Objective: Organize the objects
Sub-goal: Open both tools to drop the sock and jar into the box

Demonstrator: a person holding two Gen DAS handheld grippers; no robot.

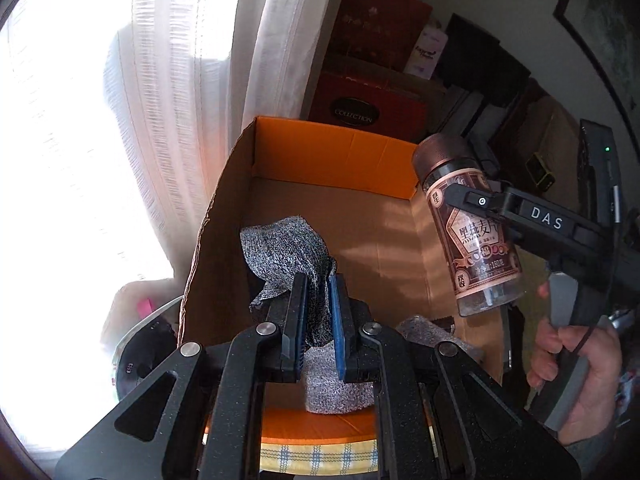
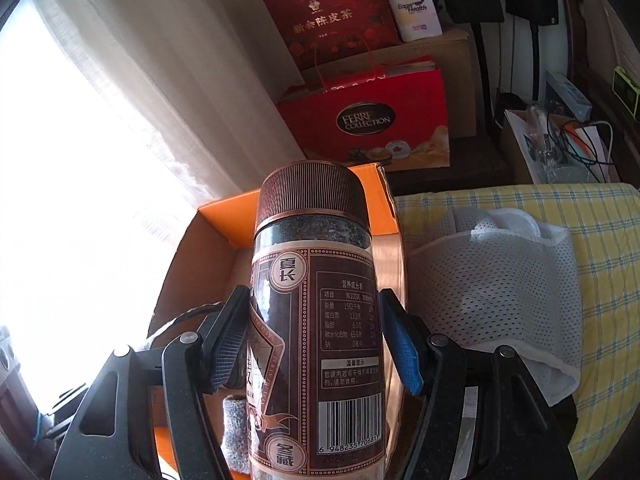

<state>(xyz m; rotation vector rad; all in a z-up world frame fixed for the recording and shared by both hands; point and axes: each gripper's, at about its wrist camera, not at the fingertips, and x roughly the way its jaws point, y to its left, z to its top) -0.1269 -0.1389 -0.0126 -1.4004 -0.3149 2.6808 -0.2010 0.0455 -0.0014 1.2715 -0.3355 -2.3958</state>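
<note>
- Left wrist: left gripper [image 1: 318, 320] clamped on grey speckled cloth [image 1: 288, 252], held over the cardboard box [image 1: 224, 208]; not yet dropped.
- Right wrist: right gripper [image 2: 316, 344] clamped on brown-lidded jar [image 2: 316, 300] above the box; white mesh item [image 2: 500, 280] outside on the checked cloth [image 2: 600, 248] probably left.

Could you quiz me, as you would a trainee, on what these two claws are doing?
1. True or false: the right claw grips a jar with a ribbed brown cap.
2. What does the left claw pinch? A) a red gift bag B) a speckled grey cloth C) a phone
3. Fill in: the cardboard box below both claws has an ______ lining.

Key: 1 true. 2 B, the grey cloth. 3 orange.
</note>
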